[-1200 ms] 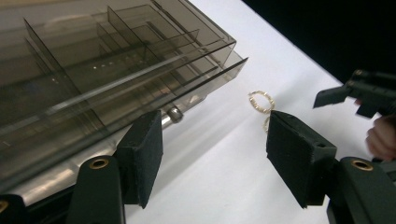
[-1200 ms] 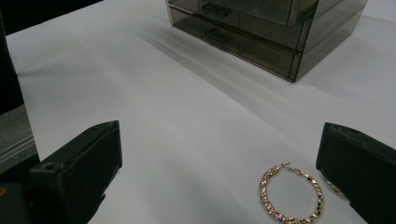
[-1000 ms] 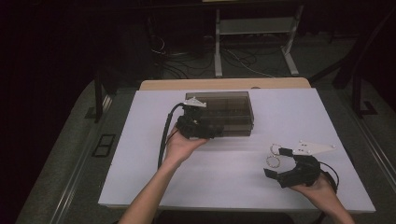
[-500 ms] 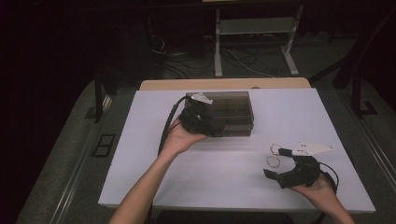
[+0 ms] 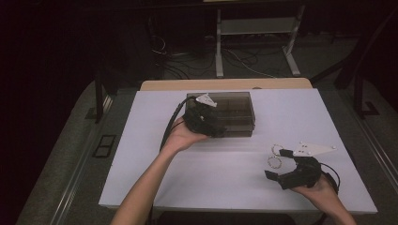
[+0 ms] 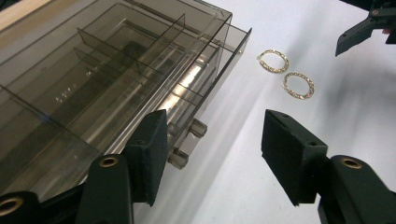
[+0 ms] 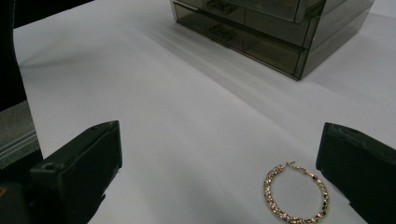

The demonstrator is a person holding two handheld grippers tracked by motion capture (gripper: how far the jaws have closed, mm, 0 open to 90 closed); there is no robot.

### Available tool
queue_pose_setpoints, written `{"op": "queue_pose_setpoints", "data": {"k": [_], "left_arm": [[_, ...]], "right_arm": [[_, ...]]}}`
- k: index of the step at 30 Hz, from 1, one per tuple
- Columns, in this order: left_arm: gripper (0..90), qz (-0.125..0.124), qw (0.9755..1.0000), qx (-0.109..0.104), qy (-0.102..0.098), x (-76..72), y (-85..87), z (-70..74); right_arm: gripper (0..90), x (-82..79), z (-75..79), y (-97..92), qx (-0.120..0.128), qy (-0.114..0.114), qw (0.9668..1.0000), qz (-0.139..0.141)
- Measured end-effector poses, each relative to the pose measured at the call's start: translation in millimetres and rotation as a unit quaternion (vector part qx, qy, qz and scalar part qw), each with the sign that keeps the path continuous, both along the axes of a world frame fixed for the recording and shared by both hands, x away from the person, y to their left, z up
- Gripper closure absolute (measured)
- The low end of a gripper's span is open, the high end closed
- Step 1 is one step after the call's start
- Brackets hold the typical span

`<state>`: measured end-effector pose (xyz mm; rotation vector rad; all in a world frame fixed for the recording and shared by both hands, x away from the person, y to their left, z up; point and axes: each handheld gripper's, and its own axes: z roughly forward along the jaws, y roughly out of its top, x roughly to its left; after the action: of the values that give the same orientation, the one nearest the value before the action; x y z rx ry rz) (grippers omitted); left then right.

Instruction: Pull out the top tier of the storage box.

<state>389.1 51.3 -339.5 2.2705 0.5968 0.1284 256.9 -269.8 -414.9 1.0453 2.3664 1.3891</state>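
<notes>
Left gripper view had the drawer knob point(image 6: 186, 142) just inside the near jaw — left gripper point(image 6: 215, 154) half-released, just closing, gripping nothing; right gripper point(image 7: 219, 172) released beside a hoop earring point(image 7: 296, 193).

A dim lab or test room: beyond the left tongs point(image 5: 210, 123), loose cables point(image 5: 244, 65) trail over grey flooring around a metal equipment stand point(image 5: 256, 28), behind a white-covered tabletop point(image 5: 141, 154).
</notes>
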Motion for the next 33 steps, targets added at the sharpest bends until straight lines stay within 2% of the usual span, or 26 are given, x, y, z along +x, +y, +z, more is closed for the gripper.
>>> {"op": "queue_pose_setpoints", "data": {"k": [2,3,6,9,10,11,13,19,24,25,33], "left_arm": [[40.7,-0.002,0.9999,0.004,-0.011,1.3,-0.8,-1.9],[42.0,-0.001,0.9999,-0.001,-0.017,3.1,-1.0,-3.9],[43.4,-0.002,0.9998,-0.005,-0.017,5.6,-0.2,-5.3],[47.8,-0.01,0.9997,-0.009,-0.022,9.0,1.3,-7.7],[48.9,-0.021,0.9994,-0.006,-0.027,11.1,2.6,-9.2],[49.9,-0.019,0.9994,-0.012,-0.025,12.2,2.4,-11.0],[50.9,-0.025,0.9993,-0.008,-0.026,13.8,3.4,-11.4],[57.3,-0.024,0.9992,-0.016,-0.027,19.1,5.5,-15.9],[62.5,-0.035,0.9987,-0.025,-0.026,23.1,7.1,-19.2],[64.0,-0.039,0.9984,-0.033,-0.023,25.2,7.6,-21.0],[68.3,-0.05,0.9981,-0.028,-0.023,27.8,6.7,-24.7]], "right_arm": [[0.0,0.1,-0.1,0.1,-0.001,0.0,1.0,0.001],[0.0,0.1,-0.2,0.3,-0.001,0.0,1.0,0.001],[0.0,0.3,-0.3,0.3,-0.001,0.0,1.0,0.002],[0.0,0.6,-0.5,0.3,-0.002,0.001,1.0,0.002],[0.0,0.6,-0.7,0.6,-0.003,0.002,1.0,0.003],[0.0,0.6,-0.8,0.9,-0.003,0.003,1.0,0.003],[0.0,0.6,-1.0,1.1,-0.005,0.002,1.0,0.004],[0.0,0.6,-1.2,1.5,-0.005,0.003,1.0,0.005],[0.0,0.5,-1.4,1.9,-0.006,0.005,1.0,0.006],[0.0,0.6,-1.5,2.1,-0.006,0.005,0.9999,0.006],[0.0,1.0,-2.0,2.2,-0.007,0.005,0.9999,0.008]]}}
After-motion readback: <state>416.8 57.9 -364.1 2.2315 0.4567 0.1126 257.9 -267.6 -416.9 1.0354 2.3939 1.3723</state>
